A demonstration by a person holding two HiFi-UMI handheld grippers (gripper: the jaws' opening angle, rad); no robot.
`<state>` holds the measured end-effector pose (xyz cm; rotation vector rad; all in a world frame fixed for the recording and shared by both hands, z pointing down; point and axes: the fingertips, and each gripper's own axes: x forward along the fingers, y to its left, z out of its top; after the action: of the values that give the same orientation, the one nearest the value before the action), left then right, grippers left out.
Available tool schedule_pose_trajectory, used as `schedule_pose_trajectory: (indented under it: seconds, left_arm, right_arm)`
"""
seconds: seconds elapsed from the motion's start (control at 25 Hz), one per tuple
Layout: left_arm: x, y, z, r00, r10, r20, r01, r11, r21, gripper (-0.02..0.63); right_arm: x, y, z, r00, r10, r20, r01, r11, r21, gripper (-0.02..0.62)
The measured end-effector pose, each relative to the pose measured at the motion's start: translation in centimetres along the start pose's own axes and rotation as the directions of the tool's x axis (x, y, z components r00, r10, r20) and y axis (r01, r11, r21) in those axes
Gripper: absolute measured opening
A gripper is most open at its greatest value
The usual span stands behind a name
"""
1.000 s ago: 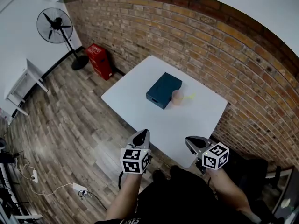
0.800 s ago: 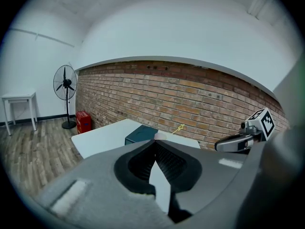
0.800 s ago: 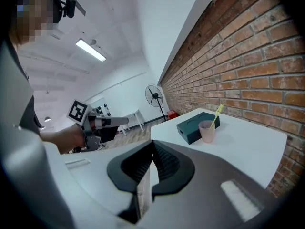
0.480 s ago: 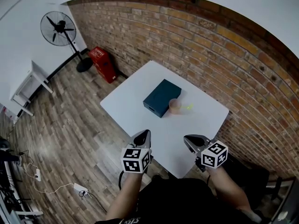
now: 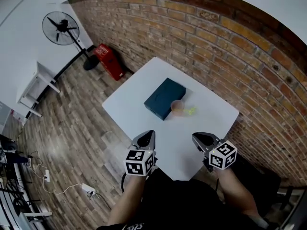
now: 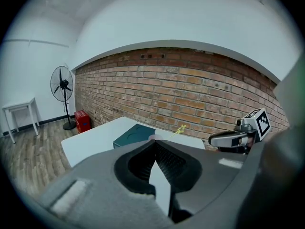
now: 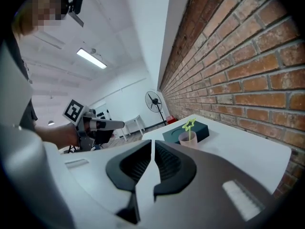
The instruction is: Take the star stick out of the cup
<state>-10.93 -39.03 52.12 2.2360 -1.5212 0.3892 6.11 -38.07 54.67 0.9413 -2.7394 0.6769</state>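
1. The stick (image 5: 190,111) stands in the cup (image 5: 177,108), beside the box (image 5: 164,98), well ahead of you: a fast reach may tip the cup.
2. Your right gripper (image 5: 201,139) is empty, its jaws just opening and barely parted: you may knock the stick.
3. Your left gripper (image 5: 146,137) is clenched and empty: the cup is unsteadied.

In the left gripper view, the left gripper (image 6: 153,143) hid nearly all of the cup (image 6: 155,137), leaving only a sliver of pink rim. From the head view, the star stick (image 5: 190,111) was too small to show its shape.
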Motion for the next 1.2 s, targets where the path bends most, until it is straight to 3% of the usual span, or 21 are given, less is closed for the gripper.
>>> schedule_pose_trajectory:
  seconds: [0.72,0.96,1.2]
  left_arm:
    - [9.1,0.5,0.0,0.990,-0.129,-0.047,0.130,0.992,0.002,0.003]
    - [10.7,0.5,-0.6,0.980,-0.168,-0.103,0.167,0.986,-0.013,0.002]
    - [12.0,1.1,-1.3,0.980,-0.175,-0.096,0.174,0.984,-0.026,0.002]
  right_arm:
    - [6.4,-8.9,-1.6,0.996,-0.076,-0.050,0.079,0.995,0.064,0.089]
    - [8.5,-10.0,-1.9,0.995,-0.082,-0.063,0.086,0.995,0.051,0.106]
    - [10.2,-10.8,-1.4,0.996,-0.086,-0.034,0.087,0.995,0.043,0.109]
